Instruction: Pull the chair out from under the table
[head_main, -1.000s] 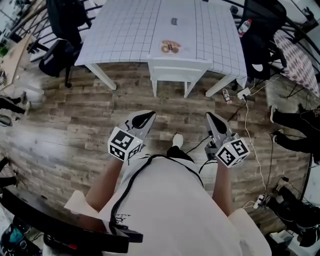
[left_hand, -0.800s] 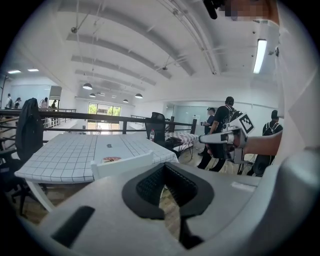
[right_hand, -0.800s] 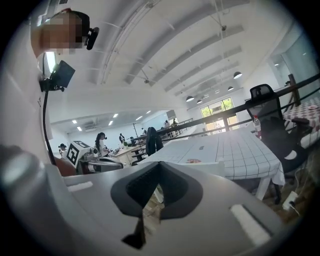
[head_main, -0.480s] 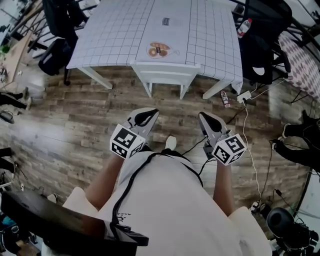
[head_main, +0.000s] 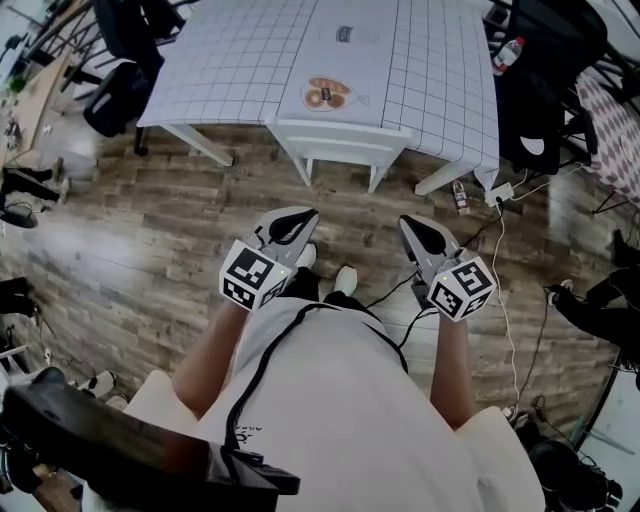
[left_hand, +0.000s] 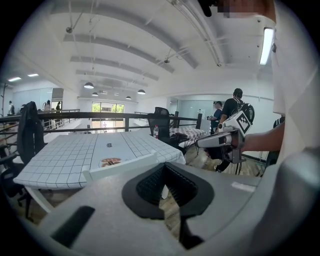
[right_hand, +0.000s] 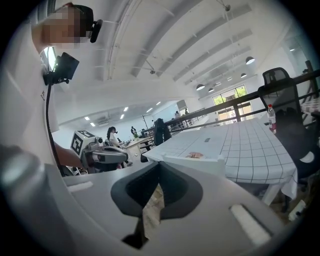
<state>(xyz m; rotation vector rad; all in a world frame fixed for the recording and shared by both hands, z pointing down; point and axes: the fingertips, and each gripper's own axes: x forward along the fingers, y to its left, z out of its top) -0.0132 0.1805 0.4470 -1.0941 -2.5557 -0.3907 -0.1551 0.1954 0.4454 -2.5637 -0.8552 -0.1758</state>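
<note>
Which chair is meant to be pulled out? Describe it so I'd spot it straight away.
Find the big table with the white checked cloth on the wooden floor. At its near edge a chair is tucked under it. It is the only white one; the office chairs nearby are black.

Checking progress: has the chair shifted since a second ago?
No. The chair remains tucked at the table edge, directly in front of the plate, as before.
</note>
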